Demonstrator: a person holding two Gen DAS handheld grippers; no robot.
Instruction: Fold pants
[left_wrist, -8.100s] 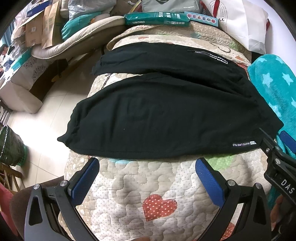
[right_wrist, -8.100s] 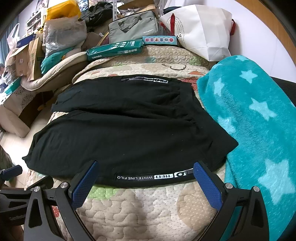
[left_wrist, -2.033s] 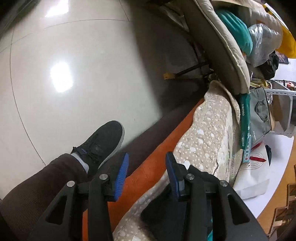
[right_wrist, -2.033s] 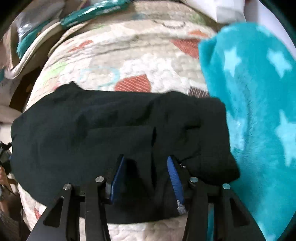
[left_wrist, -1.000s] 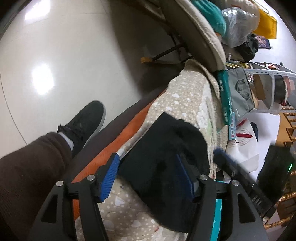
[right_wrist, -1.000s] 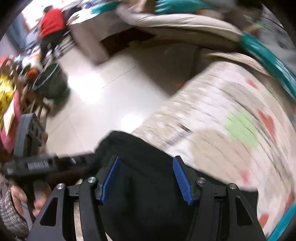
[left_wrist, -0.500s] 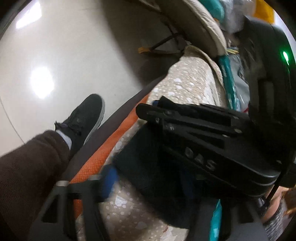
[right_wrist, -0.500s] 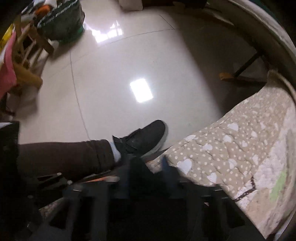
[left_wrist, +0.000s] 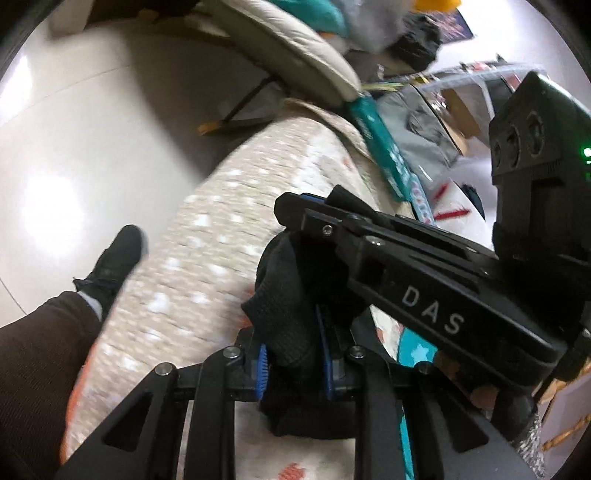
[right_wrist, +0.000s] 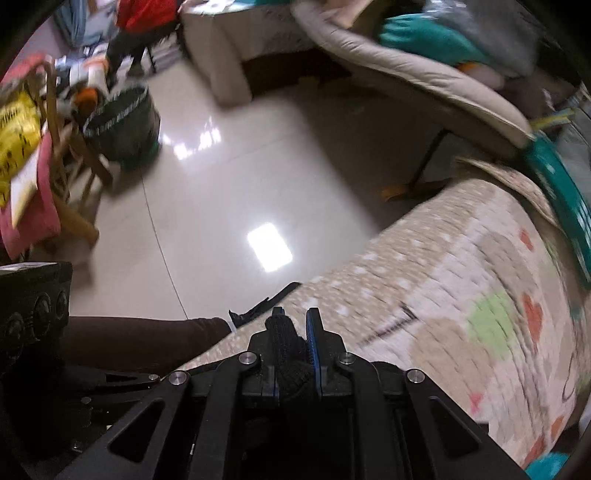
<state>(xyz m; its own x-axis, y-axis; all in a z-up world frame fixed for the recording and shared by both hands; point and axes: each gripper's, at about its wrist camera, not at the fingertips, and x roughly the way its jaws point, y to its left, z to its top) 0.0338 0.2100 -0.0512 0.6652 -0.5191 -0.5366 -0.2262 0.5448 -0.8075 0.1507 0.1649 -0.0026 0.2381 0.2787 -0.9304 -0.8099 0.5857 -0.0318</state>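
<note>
**Both grippers pinching the leg end of the pants at the quilt's edge**

You hold the left gripper (left_wrist: 291, 354) with its blue pads (left_wrist: 261, 365) pressed onto a bunched fold of the black pants (left_wrist: 288, 295); its jaws have just been closing, and the ribbed knit now fills the gap between them. The right gripper (right_wrist: 293, 345) is likewise drawn nearly together on a ridge of the same black fabric (right_wrist: 286, 350), its jaws also having just closed, with cloth plainly caught between the pads. In the left wrist view, the right gripper's black body (left_wrist: 424, 280), lettered DAS, crosses directly above the left one, so your two grips sit just beside each other on the same end of the garment.

The pants lie at the near edge of the patterned quilt (left_wrist: 207, 258), above the tiled floor (right_wrist: 229, 177), where your shoe (left_wrist: 114, 258) and brown trouser leg (left_wrist: 33, 354) stand. Most of the garment is hidden beneath the tools.

Two close grips on one end suggest a paired corner hold: pinching the cuff at two points keeps the edge straight when carried across. The likely step in hand is lifting this end to lay it over the rest. The blur across the quilt makes finer detail of the fabric's lie impossible to tell.
</note>
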